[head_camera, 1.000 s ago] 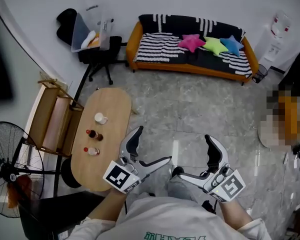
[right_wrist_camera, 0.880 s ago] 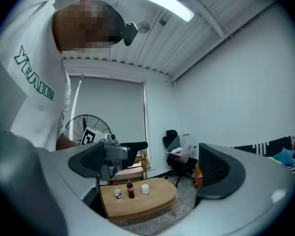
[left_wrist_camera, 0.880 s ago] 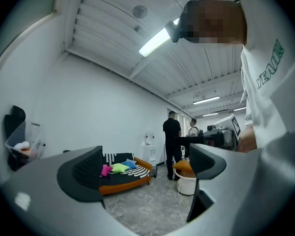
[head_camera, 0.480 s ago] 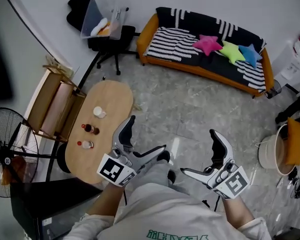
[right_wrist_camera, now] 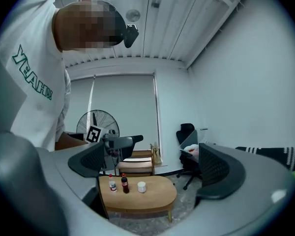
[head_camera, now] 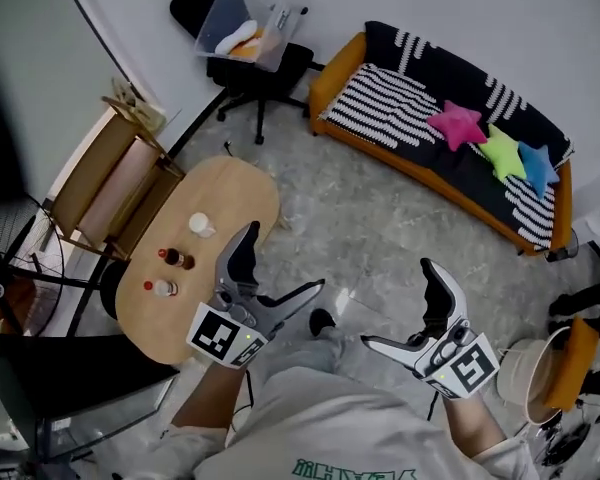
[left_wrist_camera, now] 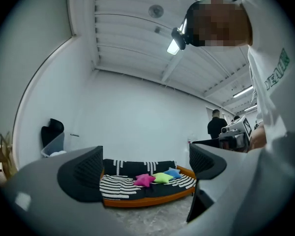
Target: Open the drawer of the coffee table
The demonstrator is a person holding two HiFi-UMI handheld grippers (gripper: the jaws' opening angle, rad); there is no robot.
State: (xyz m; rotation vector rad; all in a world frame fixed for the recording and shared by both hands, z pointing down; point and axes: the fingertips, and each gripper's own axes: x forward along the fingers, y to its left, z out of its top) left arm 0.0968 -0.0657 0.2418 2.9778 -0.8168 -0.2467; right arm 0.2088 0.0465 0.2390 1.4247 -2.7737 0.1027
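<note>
Low at the near edge of the head view, the left tool (head_camera: 283, 258) and the right tool (head_camera: 400, 305) are held side by side over the floor (head_camera: 380, 218). Both are released. In the left gripper view the jaws of the left tool (left_wrist_camera: 143, 168) are spread wide with nothing between them, and only the far sofa (left_wrist_camera: 147, 186) is framed in the gap. In the right gripper view the jaws of the right tool (right_wrist_camera: 152, 166) are likewise apart and empty, and the worktop (right_wrist_camera: 152, 193) is seen beyond them.

The oval wooden worktop (head_camera: 225, 193) stands to the left, just beside the left tool and apart from it. A white cup (head_camera: 201, 226), a dark bottle (head_camera: 177, 259) and a clear bottle (head_camera: 161, 288) are set upright in a row along its left side. Its drawer cannot be made out in the head view; in the right gripper view the near front edge is too small for a drawer outline to be told.

A wooden rack (head_camera: 110, 183) stands left of the worktop, and a fan (head_camera: 0, 288) is seen nearer on the left. A chair (head_camera: 255, 73) carrying a clear bin (head_camera: 245, 23) stands at the far wall, left of the striped sofa (head_camera: 430, 148).
</note>
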